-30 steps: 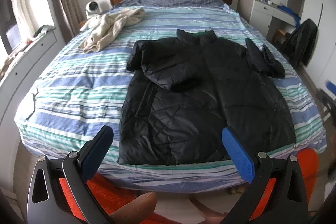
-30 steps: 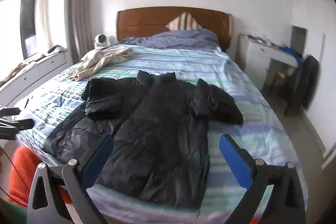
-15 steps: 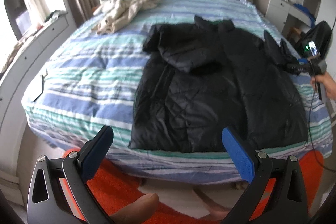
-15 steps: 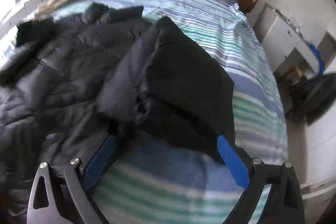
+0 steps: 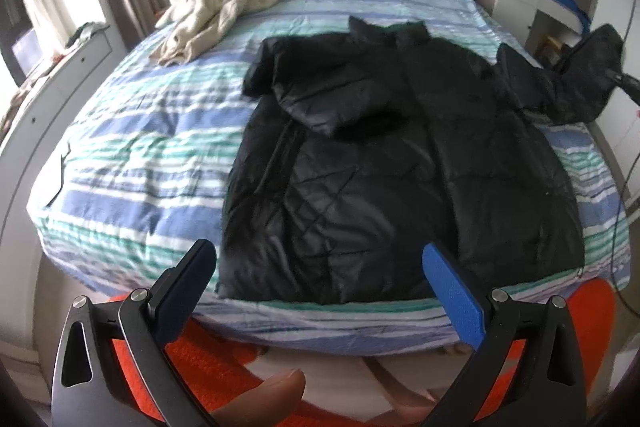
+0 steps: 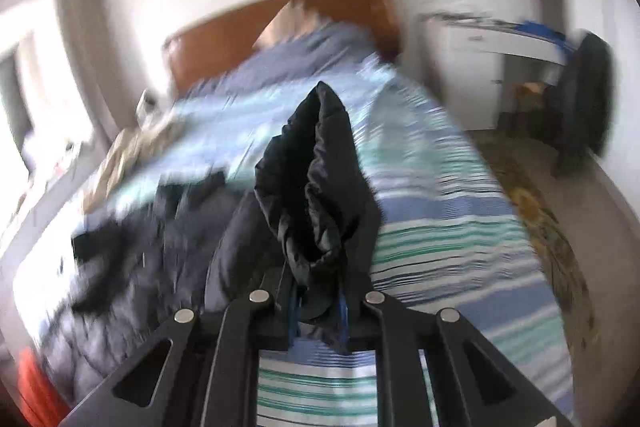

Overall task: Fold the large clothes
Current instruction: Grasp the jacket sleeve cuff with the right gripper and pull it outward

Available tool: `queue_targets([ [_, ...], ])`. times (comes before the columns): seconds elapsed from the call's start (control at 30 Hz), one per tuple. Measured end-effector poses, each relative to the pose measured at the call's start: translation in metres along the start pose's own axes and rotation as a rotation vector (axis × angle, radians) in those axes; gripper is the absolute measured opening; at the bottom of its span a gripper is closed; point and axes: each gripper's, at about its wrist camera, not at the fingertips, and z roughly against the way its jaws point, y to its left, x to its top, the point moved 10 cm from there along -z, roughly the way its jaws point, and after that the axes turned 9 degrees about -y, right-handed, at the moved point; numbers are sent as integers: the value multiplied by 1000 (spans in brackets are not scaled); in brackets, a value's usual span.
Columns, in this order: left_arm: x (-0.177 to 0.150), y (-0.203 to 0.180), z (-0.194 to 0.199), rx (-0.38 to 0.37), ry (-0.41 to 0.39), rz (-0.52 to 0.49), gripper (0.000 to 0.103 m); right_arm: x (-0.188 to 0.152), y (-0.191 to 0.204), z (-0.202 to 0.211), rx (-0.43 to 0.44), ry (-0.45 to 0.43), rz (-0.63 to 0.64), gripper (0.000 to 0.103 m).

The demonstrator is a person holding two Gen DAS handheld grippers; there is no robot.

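The right hand-held gripper (image 6: 318, 311) pinches the black coat's sleeve (image 6: 316, 183), probably to fold it inward; the left hand-held gripper (image 5: 320, 283) waits wide open.

No readable text, labels, brands or numbers can be made out anywhere in either view, honestly, nothing legible at all.

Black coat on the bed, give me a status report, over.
Left gripper open, off the foot of the bed. Right gripper shut on the black coat sleeve, sleeve lifted. Beige garment near the headboard, apart from the coat.
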Motion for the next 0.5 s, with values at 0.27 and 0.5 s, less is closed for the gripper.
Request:
queue_targets([
  [0.27, 0, -9, 1, -19, 1, -21, 103, -79, -128, 51, -272, -52, -356, 14],
  [0.5, 8, -3, 13, 29, -34, -48, 103, -193, -183, 32, -423, 71, -592, 14],
])
